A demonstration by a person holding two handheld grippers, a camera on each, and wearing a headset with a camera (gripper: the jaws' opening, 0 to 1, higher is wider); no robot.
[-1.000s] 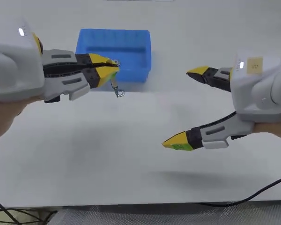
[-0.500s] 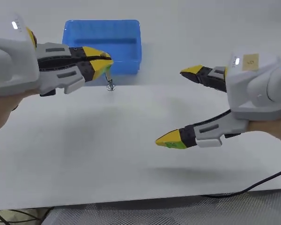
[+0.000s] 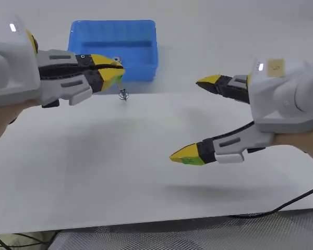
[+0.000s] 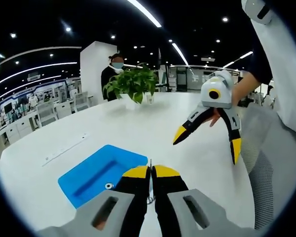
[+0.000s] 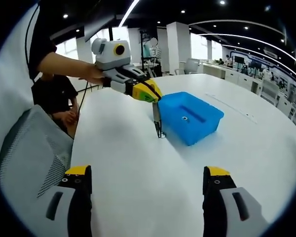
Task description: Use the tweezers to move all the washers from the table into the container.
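Little has really moved since the earlier frames: the head view has shifted, while the tweezers [image 3: 122, 91] still hang at the same spot just before the near wall of the blue container [image 3: 141, 73].

At their lower tips sits a small ring, most likely a washer [image 3: 123, 96], though it is too small to be sure. It is close above the table [image 3: 120, 166], still outside the container and not yet over its rim. The tweezers point almost straight down, which suits lifting a flat ring off a flat top. They will need raising before the washer can clear the wall.

The left gripper [image 3: 120, 68] has its jaws pressed together on the tweezers' upper end, squeezing them so the tips stay pinched. Any easing there would probably drop the ring.

Another washer [image 5: 186, 118] already lies on the container's floor, so part of the job looks done.

The right gripper [image 3: 187, 119] hovers well apart to the side, jaws spread wide and holding nothing. It seems parked there to keep clear of the carry.
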